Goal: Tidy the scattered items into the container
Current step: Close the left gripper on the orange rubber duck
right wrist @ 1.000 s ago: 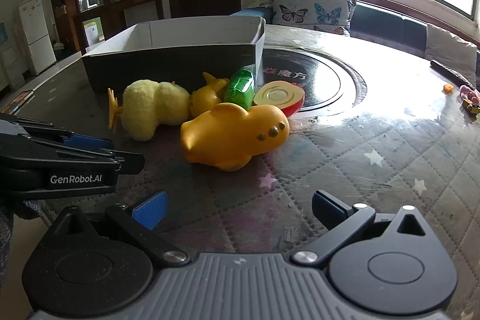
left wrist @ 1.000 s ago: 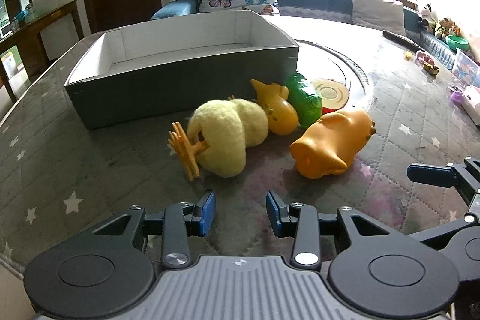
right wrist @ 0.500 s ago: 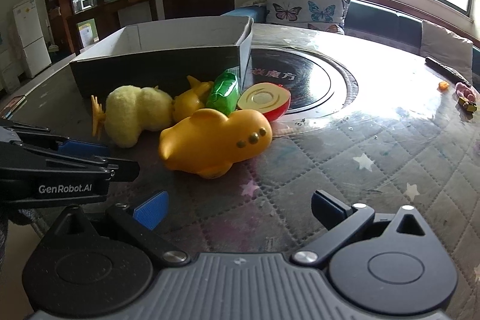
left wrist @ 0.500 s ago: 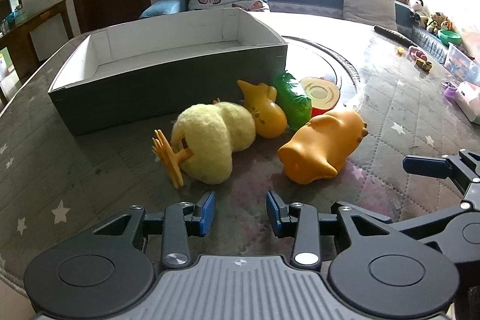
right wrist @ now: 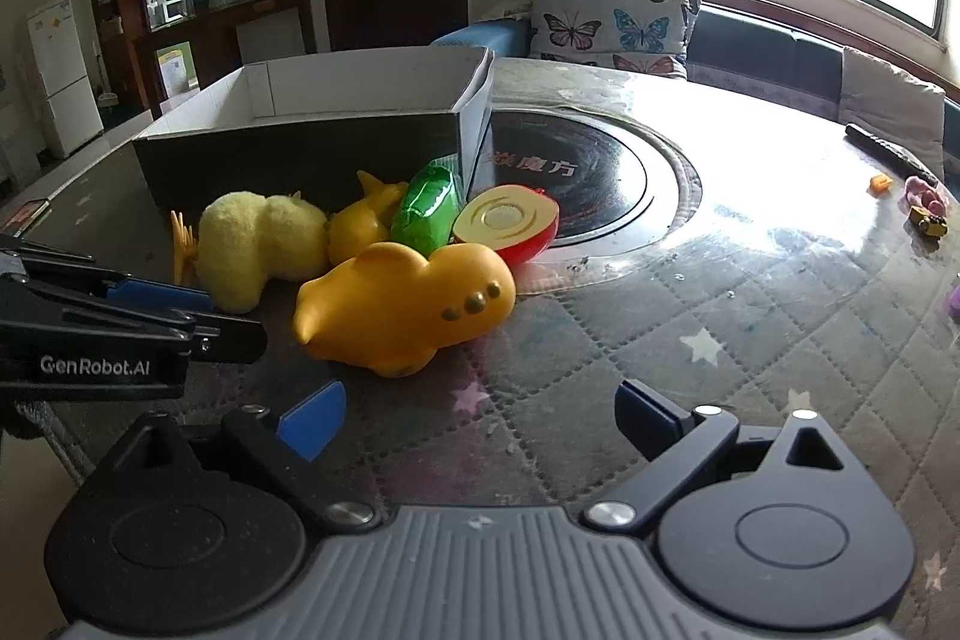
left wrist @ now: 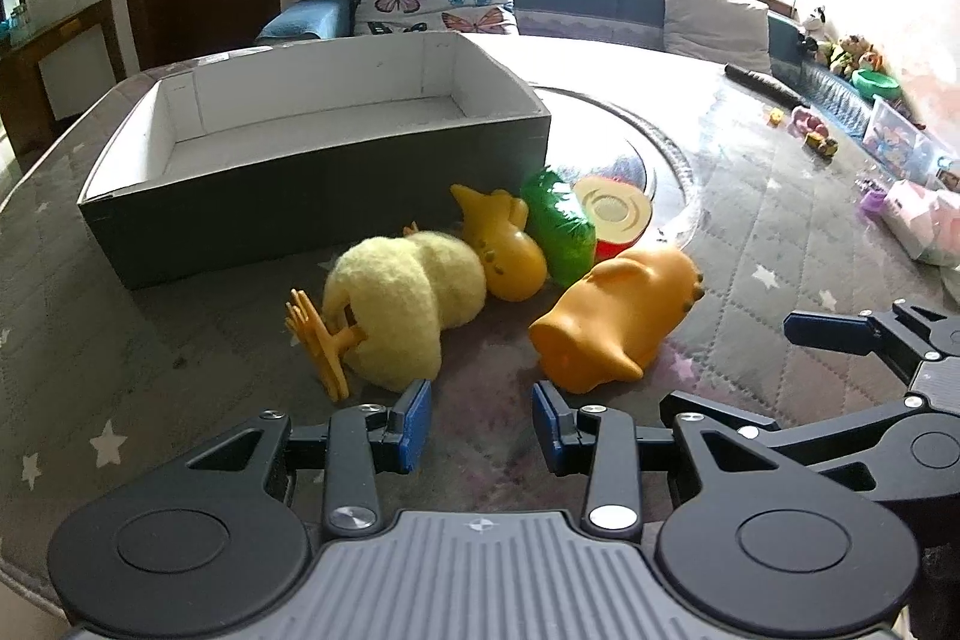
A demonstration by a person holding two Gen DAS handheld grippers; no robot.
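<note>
Two grippers face the toy pile: right gripper (right wrist: 480,415), jaws wide, closing, nothing between them, has the orange rubber duck (right wrist: 408,313) near at 11 o'clock, long axis crosswise; left gripper (left wrist: 480,415), jaws narrow and empty, sits nearer the plush chick (left wrist: 402,304); box (left wrist: 312,196) beyond at 12.

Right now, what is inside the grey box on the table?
The left wrist view shows nothing inside the grey box: only white walls and bare floor. The near wall hides a strip of floor behind it. All the toys, like the plush chick, lie outside it.
</note>
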